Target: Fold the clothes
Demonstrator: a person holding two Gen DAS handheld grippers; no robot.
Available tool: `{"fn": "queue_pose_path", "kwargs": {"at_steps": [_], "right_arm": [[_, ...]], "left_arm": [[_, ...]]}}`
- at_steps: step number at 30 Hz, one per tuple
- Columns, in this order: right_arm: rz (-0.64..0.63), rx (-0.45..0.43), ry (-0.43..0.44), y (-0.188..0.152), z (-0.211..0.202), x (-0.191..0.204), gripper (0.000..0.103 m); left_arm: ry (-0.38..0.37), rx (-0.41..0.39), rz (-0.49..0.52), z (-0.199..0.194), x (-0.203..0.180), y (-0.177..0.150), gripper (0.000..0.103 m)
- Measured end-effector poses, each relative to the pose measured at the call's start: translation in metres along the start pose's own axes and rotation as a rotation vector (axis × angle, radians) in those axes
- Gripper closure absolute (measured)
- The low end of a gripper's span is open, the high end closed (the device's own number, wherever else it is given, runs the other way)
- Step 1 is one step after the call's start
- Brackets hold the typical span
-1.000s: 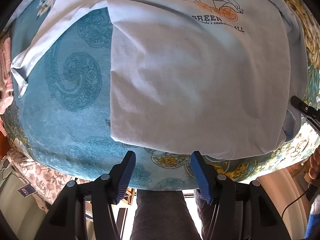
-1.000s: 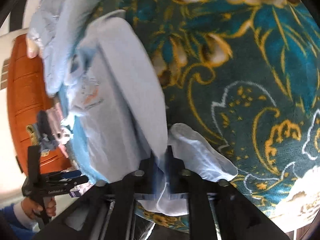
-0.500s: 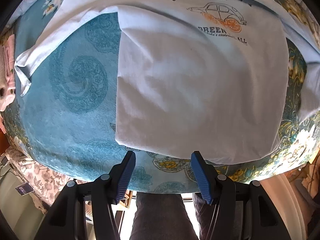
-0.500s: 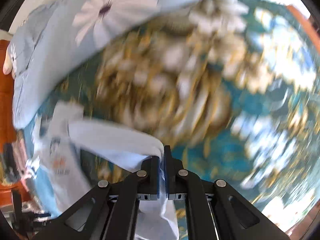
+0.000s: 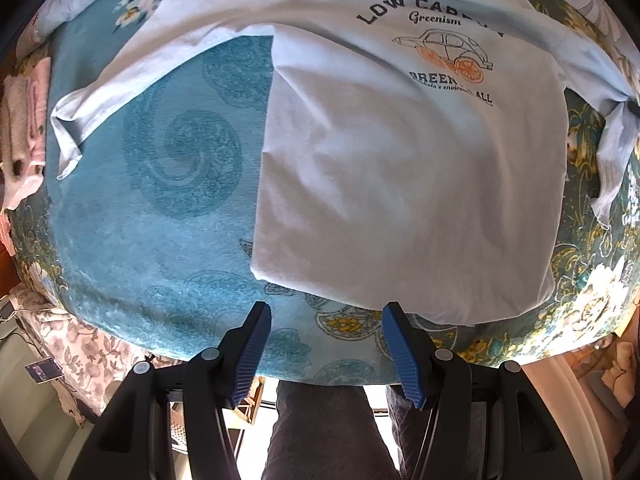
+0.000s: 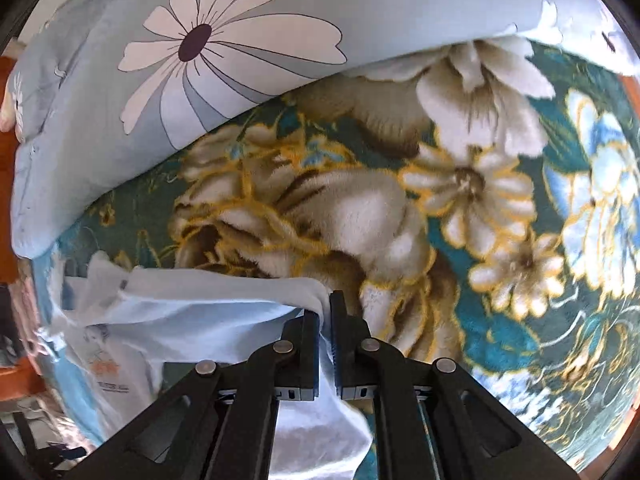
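A white T-shirt [image 5: 400, 184] with a car print lies front up on the teal blanket [image 5: 160, 208]. Its left sleeve [image 5: 132, 80] is spread out flat. My left gripper [image 5: 326, 336] is open and empty, just short of the shirt's bottom hem. My right gripper [image 6: 325, 320] is shut on the shirt's right sleeve [image 6: 208, 312] and holds it lifted off the blanket; the sleeve hangs at the right edge of the left wrist view [image 5: 616, 156]. The shirt's body shows at the lower left of the right wrist view [image 6: 112, 360].
A light blue daisy-print pillow or quilt [image 6: 200, 60] lies behind the flowered blanket [image 6: 460, 200]. Folded pink cloth [image 5: 24, 128] sits at the bed's left edge. The person's legs [image 5: 320, 432] stand at the bed's near edge.
My right gripper has swung the pinched sleeve outward, to the right of the shirt, and the shirt's right side is unfolded. My left gripper stays open at the hem.
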State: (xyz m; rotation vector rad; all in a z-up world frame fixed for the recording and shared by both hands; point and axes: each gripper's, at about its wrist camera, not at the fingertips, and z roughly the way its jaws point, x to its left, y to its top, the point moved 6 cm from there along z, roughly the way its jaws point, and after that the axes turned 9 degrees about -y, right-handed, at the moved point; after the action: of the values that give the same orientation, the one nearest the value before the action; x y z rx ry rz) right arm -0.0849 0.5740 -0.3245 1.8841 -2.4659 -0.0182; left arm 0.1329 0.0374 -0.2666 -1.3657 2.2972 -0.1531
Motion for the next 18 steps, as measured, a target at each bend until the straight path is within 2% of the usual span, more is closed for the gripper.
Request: {"fn": "queue_pose_path", "kwargs": {"at_steps": [1,3,4,5,9,12,16,18], "right_arm": [[0.003,-0.016,0.006,-0.004,-0.008,-0.002,0.092],[0.019,-0.039,0.015,-0.015,-0.023,-0.009,0.077],[0.037,-0.048,0.018,-0.025,-0.031,-0.014,0.066],[0.058,-0.054,0.023,-0.035,-0.037,-0.019,0.064],[0.241,-0.011,0.079,-0.1,-0.037,-0.048,0.064],[0.429,0.061,0.164,-0.157,-0.017,-0.056,0.063],[0.602,0.089,0.244,-0.204,0.004,-0.056,0.063],[0.656,0.079,0.273,-0.213,0.01,-0.056,0.063]], "left_arm": [[-0.001,-0.004,-0.003,-0.001,0.0,0.0,0.041],[-0.003,-0.012,-0.008,-0.003,0.001,0.0,0.041],[-0.005,-0.015,-0.01,-0.005,0.0,0.0,0.041],[-0.006,-0.017,-0.008,-0.005,-0.001,0.0,0.041],[-0.007,-0.022,0.009,-0.006,-0.007,-0.003,0.041],[-0.003,-0.02,0.03,-0.005,-0.012,-0.005,0.041],[0.016,-0.009,0.063,-0.005,-0.015,-0.009,0.041],[0.027,-0.001,0.069,-0.005,-0.014,-0.012,0.041]]}}
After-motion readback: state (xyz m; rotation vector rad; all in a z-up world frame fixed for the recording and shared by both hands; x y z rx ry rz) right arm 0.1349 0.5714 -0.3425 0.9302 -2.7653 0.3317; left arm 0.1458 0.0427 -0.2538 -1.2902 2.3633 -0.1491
